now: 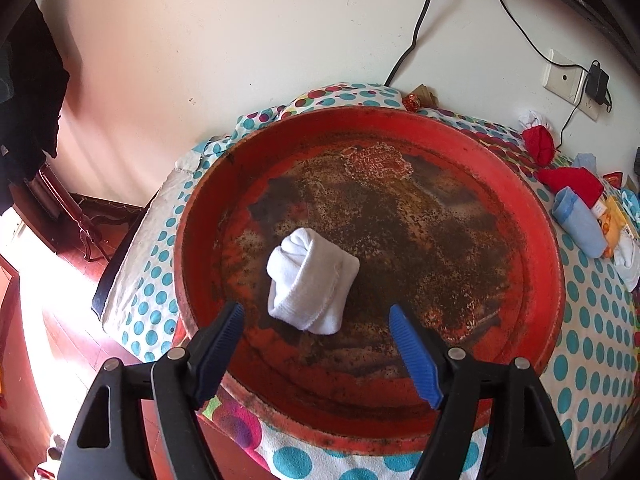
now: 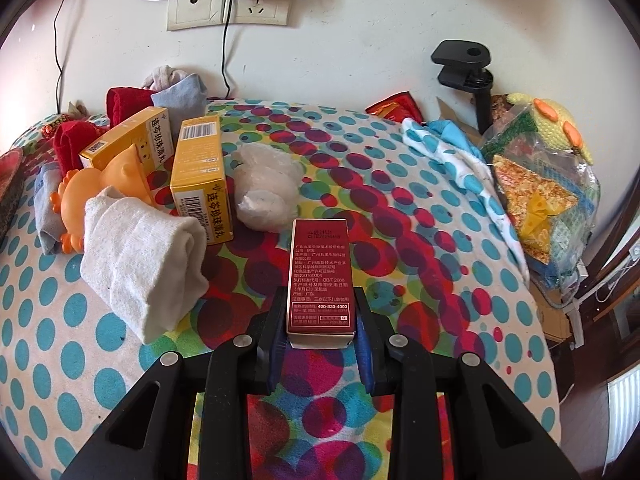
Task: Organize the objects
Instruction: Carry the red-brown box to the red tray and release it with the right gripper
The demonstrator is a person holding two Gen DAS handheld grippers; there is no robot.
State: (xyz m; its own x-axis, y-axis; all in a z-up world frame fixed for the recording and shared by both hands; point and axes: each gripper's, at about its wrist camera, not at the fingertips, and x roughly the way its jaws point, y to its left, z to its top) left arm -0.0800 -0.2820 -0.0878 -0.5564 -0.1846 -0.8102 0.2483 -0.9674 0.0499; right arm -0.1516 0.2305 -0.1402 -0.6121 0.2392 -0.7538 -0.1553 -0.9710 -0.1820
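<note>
Left wrist view, left to right: dark hanging clothes (image 1: 28, 92) at the far left edge, sunlit red wood floor (image 1: 60, 320) lower left. Centre: large round red metal tray, worn and rust-speckled (image 1: 540, 240), sits on a polka-dot cloth-covered table (image 1: 592, 340). A rolled white sock bundle (image 1: 310, 282) lies on the tray floor, left of centre. The left gripper (image 1: 316, 316) is spread wide at bottom centre, blue pads either side of the bundle and clear of it, nothing gripped. Upper right: rolled red socks (image 1: 540, 142), a light blue rolled sock (image 1: 578, 222), a wall socket with black adapter (image 1: 598, 82).

Right wrist view, left to right: orange rubber duck toy (image 2: 100, 184) at mid left, a white rolled sock (image 2: 140, 268) in front of it, two yellow cardboard medicine boxes (image 2: 200, 176) behind. A crumpled clear plastic bag (image 2: 266, 190) sits just right of the boxes. Bottom centre: the right gripper (image 2: 320, 320) is closed narrow, clamping a dark red rectangular carton with white print (image 2: 320, 276) by its near end, carton pointing away over the dotted cloth. Right: blue-spotted white fabric (image 2: 460, 160), a black clamp (image 2: 466, 68) at the wall, a plastic bag of colourful packets (image 2: 536, 200), a yellow knitted toy (image 2: 560, 124).
</note>
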